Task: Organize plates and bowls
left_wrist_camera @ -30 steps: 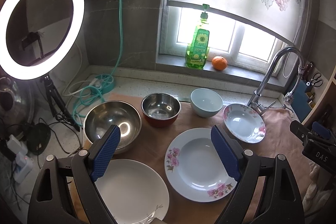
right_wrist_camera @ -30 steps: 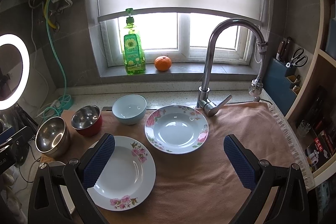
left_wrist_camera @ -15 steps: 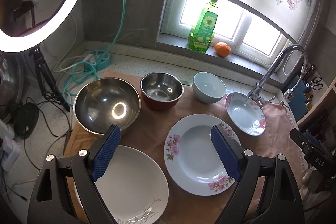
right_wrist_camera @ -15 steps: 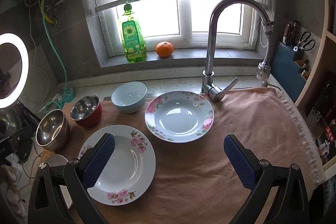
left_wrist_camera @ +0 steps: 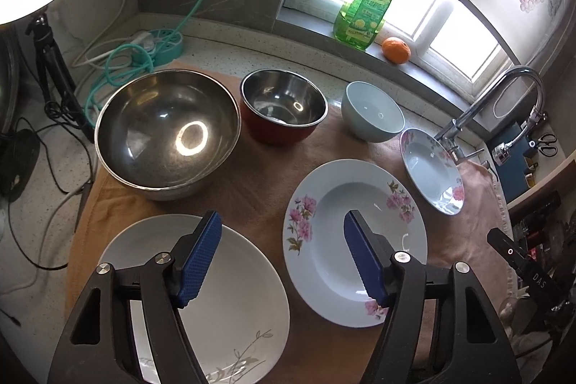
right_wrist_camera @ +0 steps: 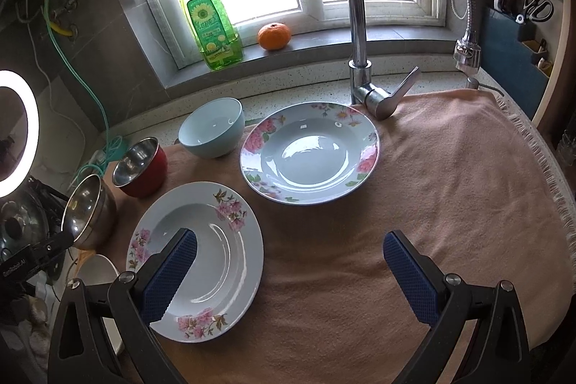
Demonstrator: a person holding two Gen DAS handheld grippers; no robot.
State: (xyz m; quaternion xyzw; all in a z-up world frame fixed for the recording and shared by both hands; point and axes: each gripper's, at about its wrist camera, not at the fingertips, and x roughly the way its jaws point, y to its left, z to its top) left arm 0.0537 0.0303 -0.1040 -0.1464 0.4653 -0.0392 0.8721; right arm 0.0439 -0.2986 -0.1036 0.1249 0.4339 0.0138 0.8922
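Note:
On the peach cloth [right_wrist_camera: 450, 175] lie a plain white plate [left_wrist_camera: 244, 287], a white floral plate [left_wrist_camera: 345, 225], a deeper floral plate [right_wrist_camera: 309, 153], a large steel bowl [left_wrist_camera: 165, 135], a red steel-lined bowl [left_wrist_camera: 282, 110] and a pale blue bowl [left_wrist_camera: 372, 112]. My left gripper [left_wrist_camera: 282, 256] is open and empty above the gap between the white plate and the floral plate. My right gripper [right_wrist_camera: 289, 270] is open and empty, its left finger over the floral plate [right_wrist_camera: 201, 254].
A tall faucet [right_wrist_camera: 360, 24] stands behind the deeper plate. A green soap bottle [right_wrist_camera: 212, 27] and an orange [right_wrist_camera: 274, 36] sit on the windowsill. A ring light [right_wrist_camera: 18, 132] and cables [left_wrist_camera: 133, 56] are at the left. A knife block with scissors [right_wrist_camera: 518, 35] is at the right.
Both grippers have moved forward and down toward the dishes, which now look larger. Both stay open and empty. No dish has moved.

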